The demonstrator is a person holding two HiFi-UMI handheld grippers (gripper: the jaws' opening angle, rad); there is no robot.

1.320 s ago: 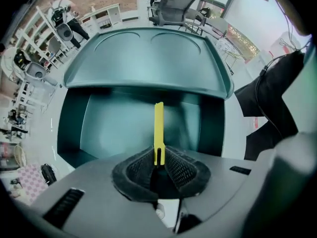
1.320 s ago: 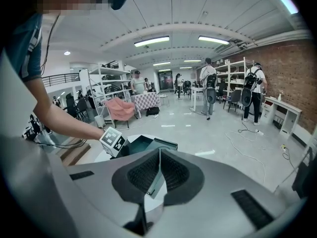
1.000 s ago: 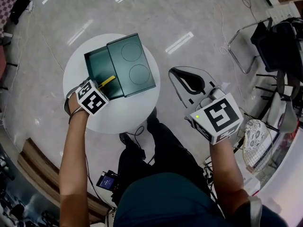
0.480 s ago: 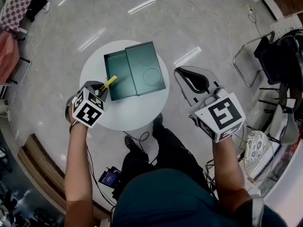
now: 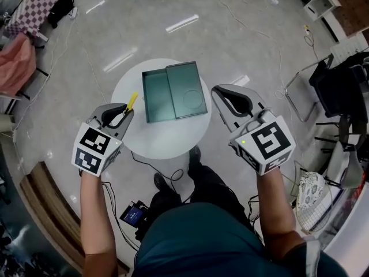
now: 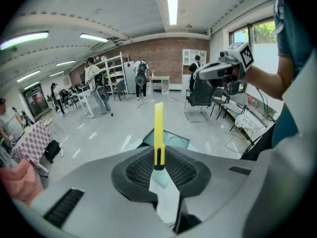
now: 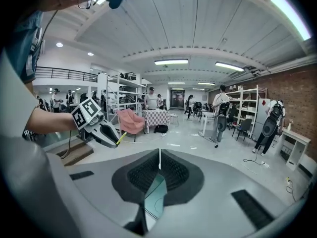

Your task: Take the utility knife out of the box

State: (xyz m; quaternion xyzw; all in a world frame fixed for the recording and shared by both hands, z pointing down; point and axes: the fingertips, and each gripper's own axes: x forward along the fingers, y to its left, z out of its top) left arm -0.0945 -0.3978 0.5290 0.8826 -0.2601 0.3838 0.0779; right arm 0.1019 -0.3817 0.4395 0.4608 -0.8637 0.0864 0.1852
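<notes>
Over the left rim of the table [image 5: 167,143]: the utility knife [image 5: 132,101] is being grasped at its tail by the left gripper [image 5: 125,112], clear of the box [image 5: 158,97].
Knife's long axis: is being pointed straight out from those jaws, toward the open box.
Right gripper [image 5: 220,94]: is being held clenched on nothing, farther from the knife, right of the box.

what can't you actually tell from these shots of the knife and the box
- Utility knife: its lower end is hidden inside the left gripper in the left gripper view.
- Box: largely behind that gripper there; the right gripper view shows only a sliver.
- Whether the knife is extended or retracted: too small in the head view.
</notes>
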